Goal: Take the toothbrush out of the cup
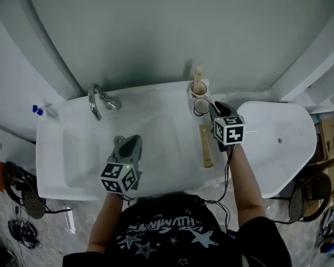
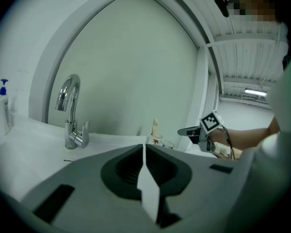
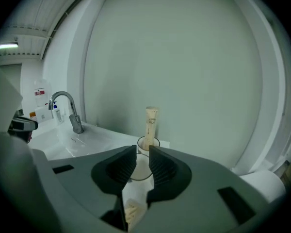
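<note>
right gripper [image 1: 212, 110]: your jaws stand apart, gripping nothing, just beside the glass cup [image 1: 201, 106] | left gripper [image 1: 132, 142]: your jaws are together, empty, over the sink [image 1: 156, 96] | toothbrush [image 1: 206, 146]: lies flat on the sink's right ledge, out of the cup

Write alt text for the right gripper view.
The right gripper holds its fingers apart, gripping nothing, with a clear cup seen through the gap on a white sink ledge. Behind it a second cup holds an upright beige tube; a chrome faucet curves at the left.
</note>
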`<action>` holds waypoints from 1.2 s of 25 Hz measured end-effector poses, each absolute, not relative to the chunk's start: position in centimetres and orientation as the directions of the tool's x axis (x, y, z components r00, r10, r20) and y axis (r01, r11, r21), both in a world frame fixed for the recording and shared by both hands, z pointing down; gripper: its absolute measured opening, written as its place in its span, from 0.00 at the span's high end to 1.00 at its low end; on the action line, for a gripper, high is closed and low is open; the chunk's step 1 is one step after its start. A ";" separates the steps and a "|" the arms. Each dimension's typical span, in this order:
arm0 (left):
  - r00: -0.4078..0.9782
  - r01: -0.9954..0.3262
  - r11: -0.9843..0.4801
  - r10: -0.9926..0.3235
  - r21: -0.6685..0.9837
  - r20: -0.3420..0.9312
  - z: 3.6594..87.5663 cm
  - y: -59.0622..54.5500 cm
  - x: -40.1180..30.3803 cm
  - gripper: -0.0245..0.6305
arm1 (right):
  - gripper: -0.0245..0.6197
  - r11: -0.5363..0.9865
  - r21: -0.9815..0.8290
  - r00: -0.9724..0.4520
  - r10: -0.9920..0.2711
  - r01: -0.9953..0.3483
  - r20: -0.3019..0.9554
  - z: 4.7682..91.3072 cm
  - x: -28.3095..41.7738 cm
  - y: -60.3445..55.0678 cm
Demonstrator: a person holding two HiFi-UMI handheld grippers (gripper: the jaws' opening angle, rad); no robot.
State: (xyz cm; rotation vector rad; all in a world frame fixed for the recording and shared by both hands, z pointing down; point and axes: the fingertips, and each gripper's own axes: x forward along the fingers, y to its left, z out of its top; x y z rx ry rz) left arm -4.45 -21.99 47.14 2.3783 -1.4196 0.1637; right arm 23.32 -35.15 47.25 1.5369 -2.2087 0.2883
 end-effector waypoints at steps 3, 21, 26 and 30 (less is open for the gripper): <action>0.466 -0.880 -0.409 -0.840 0.242 0.278 46.7 -23.7 -4.0 0.92 | 0.82 0.389 0.085 -0.309 -0.830 -0.917 0.465 47.2 23.3 -38.3; 0.377 -0.921 -0.315 -0.871 0.231 0.315 47.5 -28.9 -2.7 0.92 | 0.81 0.500 0.053 -0.406 -0.756 -0.864 0.513 50.4 21.1 -49.0; 0.371 -0.922 -0.306 -0.872 0.236 0.319 47.8 -29.0 -2.5 0.92 | 0.83 0.519 0.063 -0.414 -0.744 -0.852 0.525 51.1 20.6 -49.5; 0.365 -0.925 -0.298 -0.872 0.238 0.326 48.1 -28.5 -2.7 0.92 | 0.87 0.510 0.073 -0.398 -0.745 -0.857 0.536 51.4 20.6 -49.5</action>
